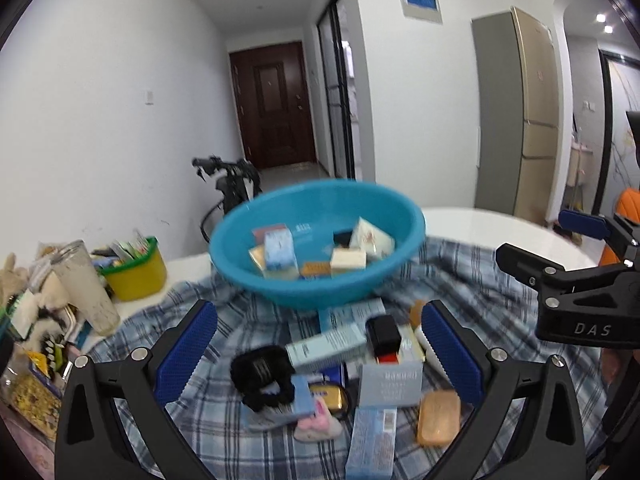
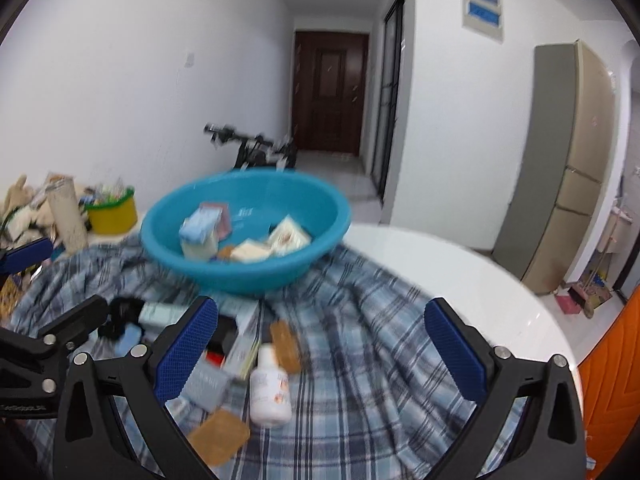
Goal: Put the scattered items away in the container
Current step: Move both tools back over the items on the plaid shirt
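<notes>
Left gripper [image 1: 319,354]: jaws gaping, empty, hanging over the pile [image 1: 352,364].
Right gripper [image 2: 320,354]: also spread, holding nothing, near the bottle [image 2: 270,390].
Basin [image 1: 404,222]: sitting beyond, part-filled.
Risk: crowded boxes are overlapping; closing could be pinching two or knocking neighbours aside.

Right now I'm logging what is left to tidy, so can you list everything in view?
basin: one, blue, on the cloth, small boxes inside
plaid cloth: one, blue-grey, over the table
white table: one, under the cloth
scattered boxes: several, pale blue, before the basin
hair tie: one, black, left of the boxes
white bottle: one, lying on the cloth
orange bar: one, right of the boxes
yellow tub: one, far left
left gripper: open, empty
right gripper: open, empty
</notes>
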The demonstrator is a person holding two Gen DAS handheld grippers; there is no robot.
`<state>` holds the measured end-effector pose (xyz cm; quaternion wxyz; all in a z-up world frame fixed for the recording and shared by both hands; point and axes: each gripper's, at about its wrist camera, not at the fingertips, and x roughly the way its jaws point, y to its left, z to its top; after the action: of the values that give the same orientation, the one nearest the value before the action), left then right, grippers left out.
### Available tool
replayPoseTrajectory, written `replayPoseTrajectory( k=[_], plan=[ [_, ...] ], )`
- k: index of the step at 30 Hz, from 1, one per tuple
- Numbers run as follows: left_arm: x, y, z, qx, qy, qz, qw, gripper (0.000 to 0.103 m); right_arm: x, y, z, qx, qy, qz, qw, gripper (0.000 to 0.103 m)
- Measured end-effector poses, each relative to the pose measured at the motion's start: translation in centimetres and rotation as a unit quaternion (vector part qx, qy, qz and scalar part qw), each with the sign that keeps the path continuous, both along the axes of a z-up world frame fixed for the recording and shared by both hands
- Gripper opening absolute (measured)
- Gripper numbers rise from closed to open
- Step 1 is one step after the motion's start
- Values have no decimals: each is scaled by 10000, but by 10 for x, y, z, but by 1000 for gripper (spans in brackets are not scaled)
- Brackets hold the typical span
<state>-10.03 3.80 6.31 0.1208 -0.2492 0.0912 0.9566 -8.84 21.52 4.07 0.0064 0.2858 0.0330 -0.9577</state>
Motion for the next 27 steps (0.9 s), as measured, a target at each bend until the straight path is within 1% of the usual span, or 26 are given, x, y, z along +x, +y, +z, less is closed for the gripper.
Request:
replayPoseTrajectory(
  k=[3, 5, 12, 20, 24, 27],
  plan=[
    [-3, 8, -24, -409, -271, -215, 9986, 103, -3, 3, -21, -20, -378, 90, 9992, 103],
    [-3, 10, -37, -569, -386, -281, 9972, 103, -3, 6, -32, -1, -499, 89, 9987, 103],
    [-4, 11, -68, -740, -787, -337, 9936, 103, 7, 12, -54, -17, -748, 96, 9972, 103],
    [-6, 10, -88, -903, -1097, -453, 9888, 103, 15, 23, -72, -74, -976, 72, 9952, 103],
    [-7, 15, -94, -925, -1283, -685, 9850, 103, 20, 25, -77, -47, -1039, 79, 9945, 103],
    [-2, 25, -102, -1048, -1407, -933, 9801, 103, 24, 27, -80, -57, -1084, 63, 9941, 103]
  ],
)
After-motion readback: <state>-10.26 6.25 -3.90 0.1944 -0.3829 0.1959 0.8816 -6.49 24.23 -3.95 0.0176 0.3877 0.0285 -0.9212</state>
